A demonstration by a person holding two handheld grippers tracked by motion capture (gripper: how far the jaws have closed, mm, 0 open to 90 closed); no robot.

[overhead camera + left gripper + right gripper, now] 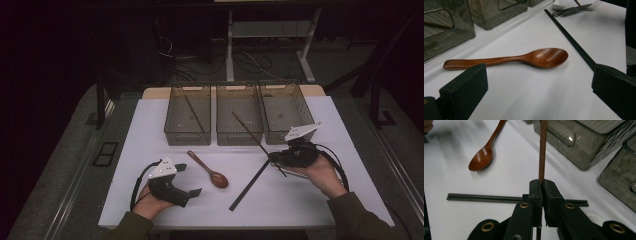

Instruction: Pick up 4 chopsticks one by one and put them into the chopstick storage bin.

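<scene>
The right gripper [274, 159] is pinched on one brown wooden chopstick [248, 132], its jaws pressed together on the stick; in the right gripper view the chopstick [542, 150] rises straight up from between the jaws. From above, the stick slants up and to the left from the gripper, its far end over the middle one of three clear bins [239, 140] that stand side by side at the back of the white table [150, 125]. The left bin holds one more brown stick [194, 113].

The left gripper [190, 179] rests low at the near left with its jaws spread wide and nothing between them. Just ahead of it lies one wooden spoon [506, 59], flat on the table, bowl up. One black chopstick [250, 185] lies on the table between the two grippers, beside the spoon but apart from it. In the left gripper view, some metal cutlery [574, 8] lies farther off; its count I cannot tell.
</scene>
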